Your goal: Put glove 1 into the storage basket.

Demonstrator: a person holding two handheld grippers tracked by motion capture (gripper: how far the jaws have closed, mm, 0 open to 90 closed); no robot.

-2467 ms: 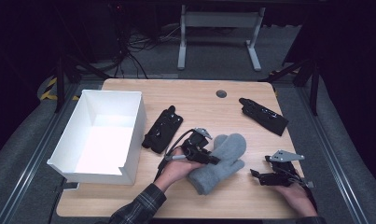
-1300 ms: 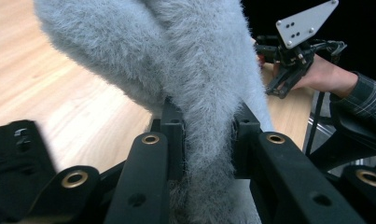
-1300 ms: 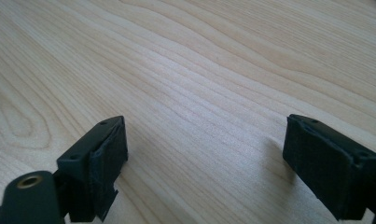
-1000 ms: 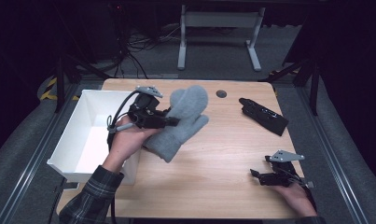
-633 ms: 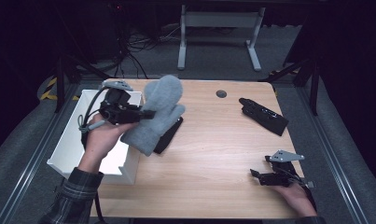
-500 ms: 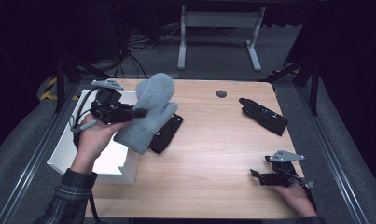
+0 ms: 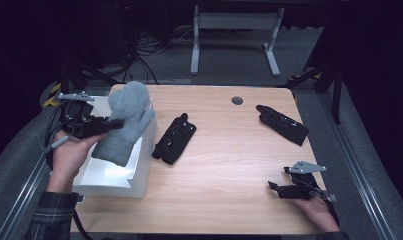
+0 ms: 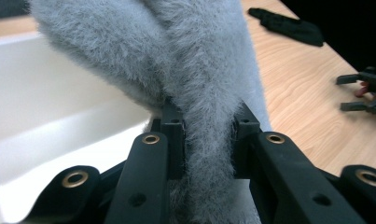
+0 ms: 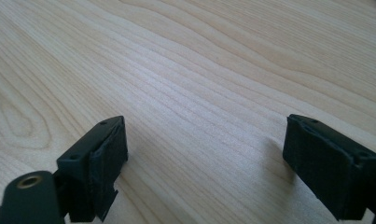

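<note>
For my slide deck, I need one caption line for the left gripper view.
Left gripper shut on a grey mitten, held over a white box.
</note>
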